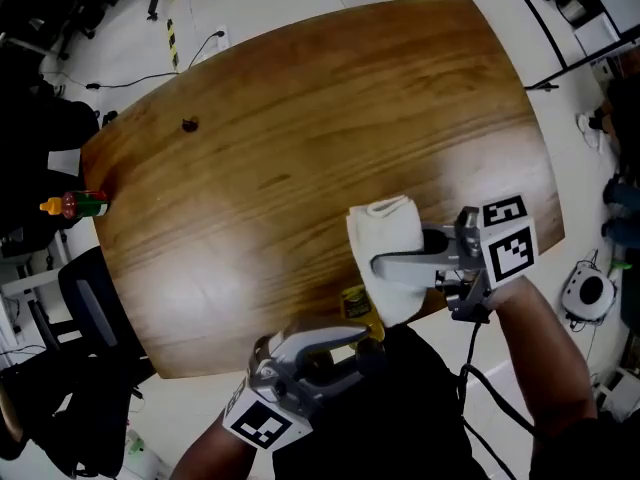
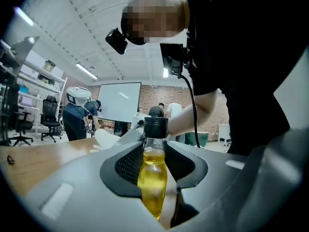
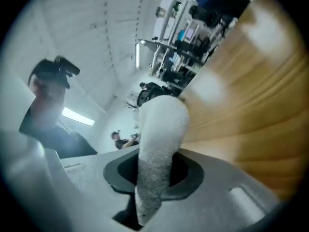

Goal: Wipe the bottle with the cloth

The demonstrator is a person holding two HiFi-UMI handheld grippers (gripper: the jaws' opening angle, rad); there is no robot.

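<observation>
1. Wooden table [image 1: 300, 118] fills most of the head view; a small red sauce bottle [image 1: 75, 205] with an orange cap shows by its left edge.
2. Lower centre, the left gripper [image 1: 335, 340] clamps the black-capped clear bottle [image 2: 153, 178] of yellow liquid at the table's near edge.
3. Right of centre, the right gripper [image 1: 400, 265] pinches the white cloth [image 1: 385, 253], just beside the bottle.

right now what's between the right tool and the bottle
The white cloth, clamped in the right tool, hangs between that tool and the bottle. The head view shows this, with the cloth's lower edge overlapping the bottle.
</observation>
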